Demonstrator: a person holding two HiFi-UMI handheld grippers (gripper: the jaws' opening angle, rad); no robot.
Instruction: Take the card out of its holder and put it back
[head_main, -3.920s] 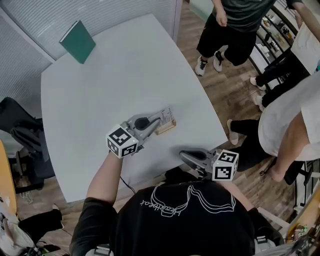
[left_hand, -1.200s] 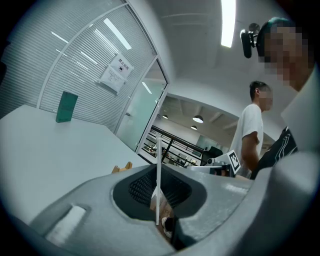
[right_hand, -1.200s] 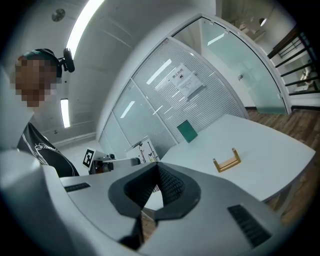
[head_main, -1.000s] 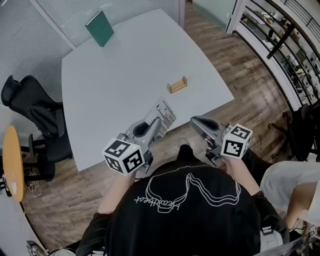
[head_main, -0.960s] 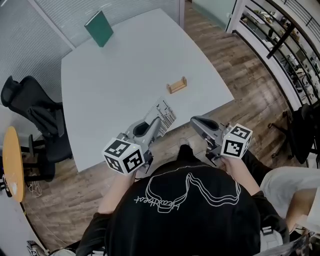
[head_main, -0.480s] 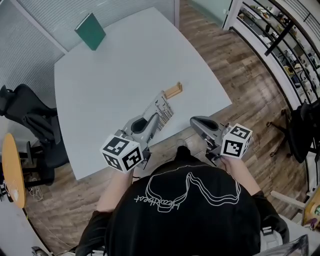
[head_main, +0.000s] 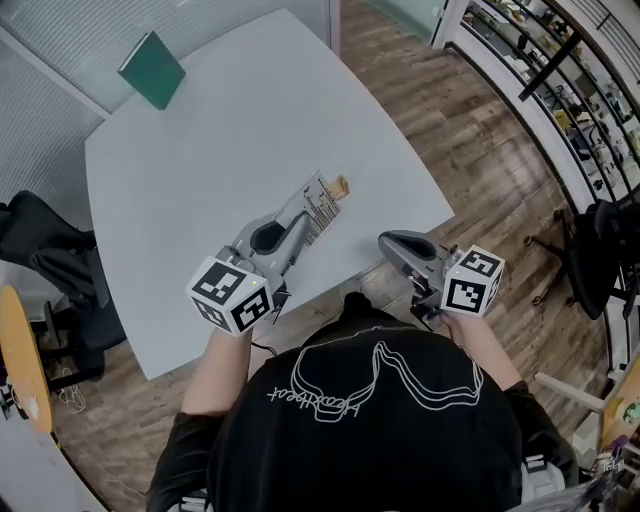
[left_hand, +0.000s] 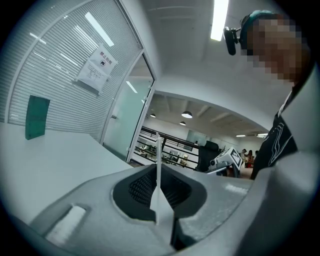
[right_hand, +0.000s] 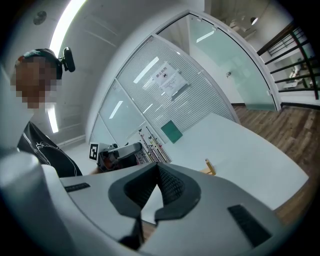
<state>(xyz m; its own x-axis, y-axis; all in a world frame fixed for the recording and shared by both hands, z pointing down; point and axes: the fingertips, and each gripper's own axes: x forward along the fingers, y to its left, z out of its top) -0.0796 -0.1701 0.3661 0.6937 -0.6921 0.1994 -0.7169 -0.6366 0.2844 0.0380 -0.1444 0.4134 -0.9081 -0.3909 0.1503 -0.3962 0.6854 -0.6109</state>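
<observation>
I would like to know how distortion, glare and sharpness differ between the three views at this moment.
Head view: wide-angle bending curves the table edge; light is even and print on the card is visible. Left gripper view: fisheye with dark corners, the ceiling lamp is blown out, the card appears edge-on. Right gripper view: same dark corners, a bright lamp streak at upper left.

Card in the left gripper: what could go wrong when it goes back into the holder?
1. The left gripper holds the thin card by one end only, so it may bend or slip if it meets the holder at an angle.
2. The small holder stands free on the table, and the right gripper is away from it; a push from the card could slide or tip it.
</observation>
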